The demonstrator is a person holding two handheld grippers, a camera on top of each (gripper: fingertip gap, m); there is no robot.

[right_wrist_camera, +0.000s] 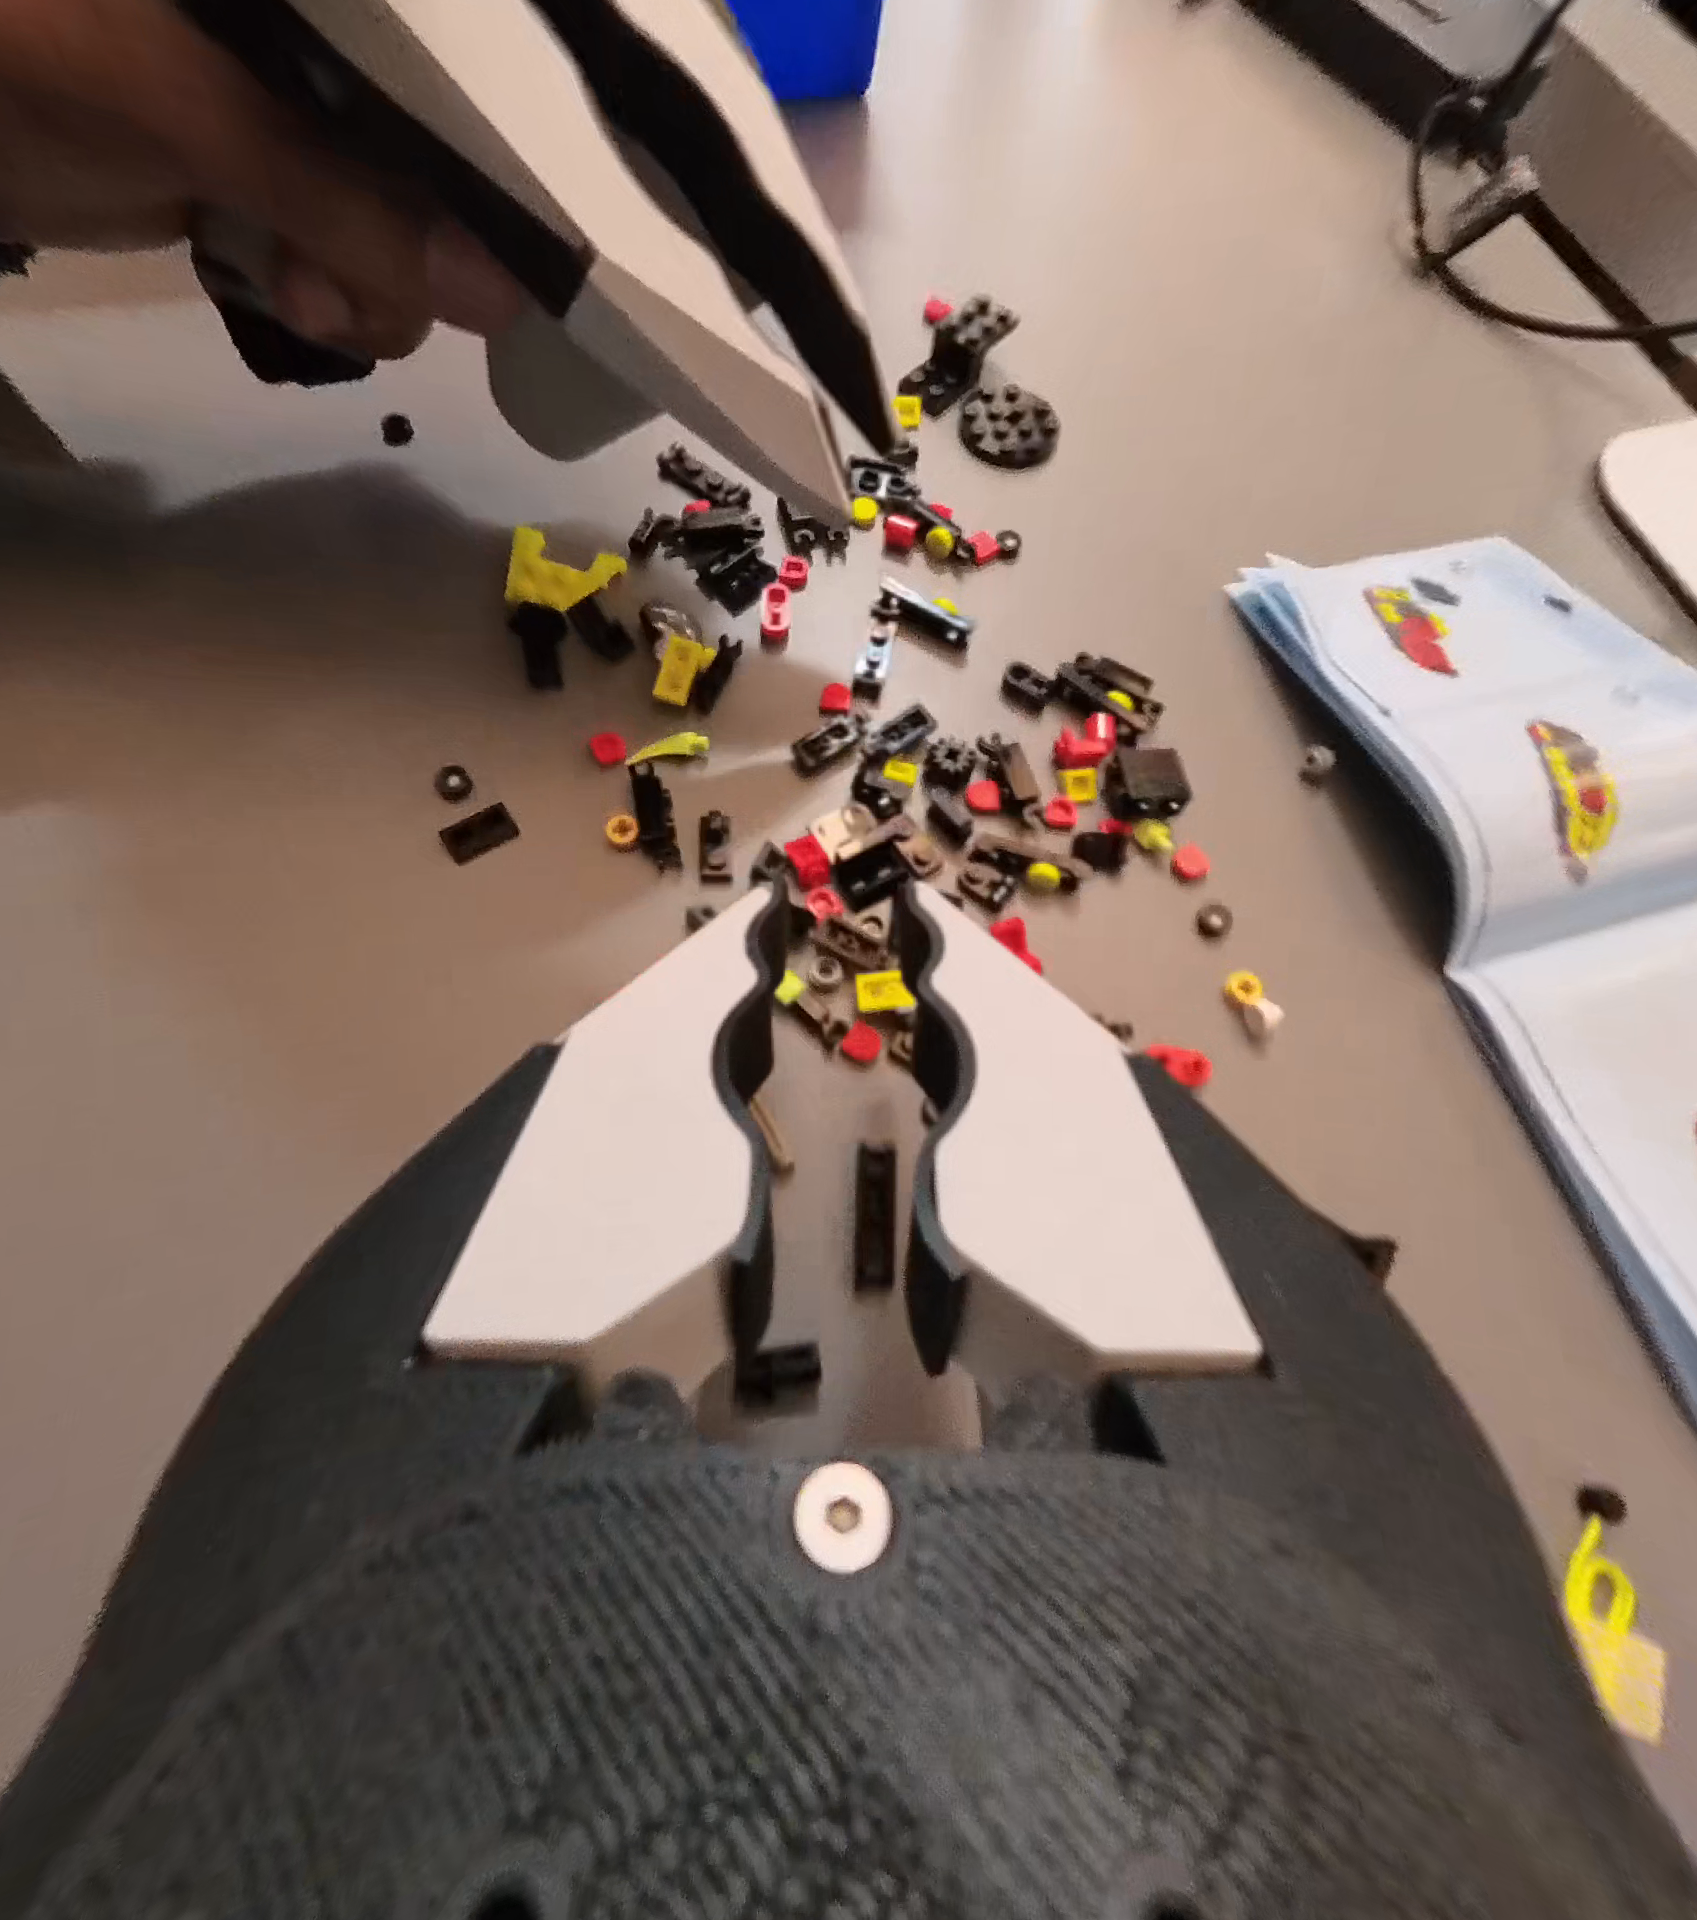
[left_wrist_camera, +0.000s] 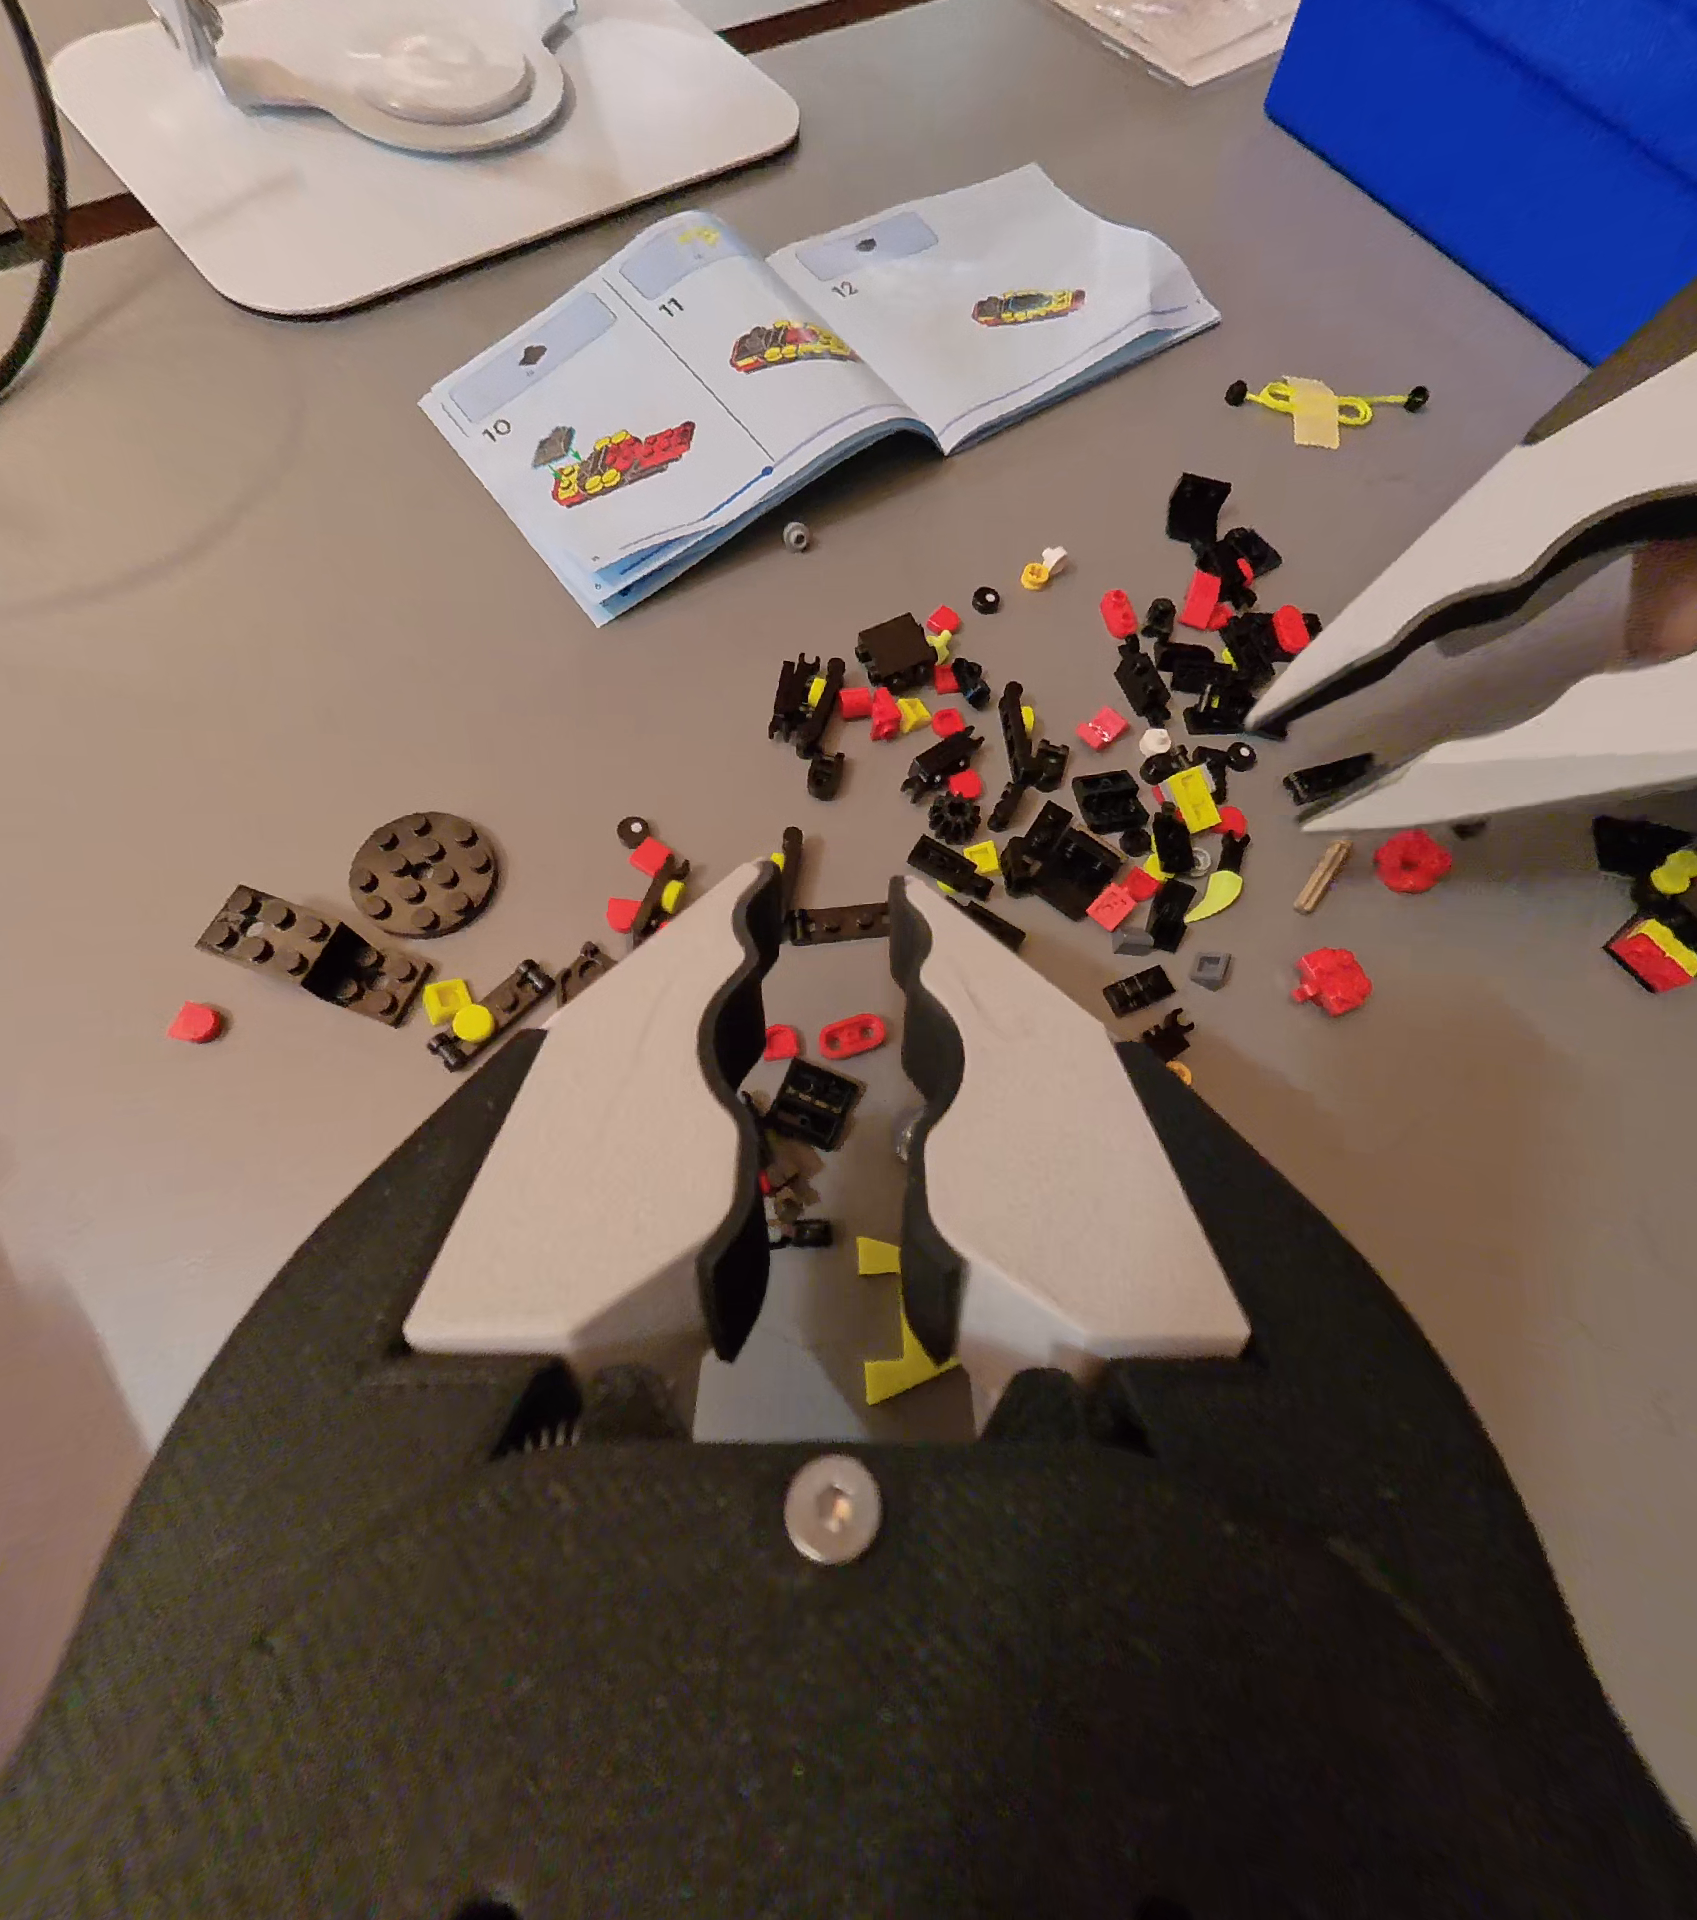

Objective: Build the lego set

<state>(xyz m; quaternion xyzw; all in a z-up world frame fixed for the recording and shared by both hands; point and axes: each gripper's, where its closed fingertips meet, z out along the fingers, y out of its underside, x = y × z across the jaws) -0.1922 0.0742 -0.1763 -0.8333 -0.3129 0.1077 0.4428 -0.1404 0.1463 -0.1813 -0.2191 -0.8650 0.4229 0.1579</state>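
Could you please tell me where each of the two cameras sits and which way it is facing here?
Left wrist view: on the left gripper, looking down its open fingers at the scattered bricks, with the instruction booklet beyond; the right gripper enters from the right.
Right wrist view: on the right gripper, facing the same pile from another side; the left gripper and a hand show upper left.
Shared: bricks, booklet, black round plate, grey table.
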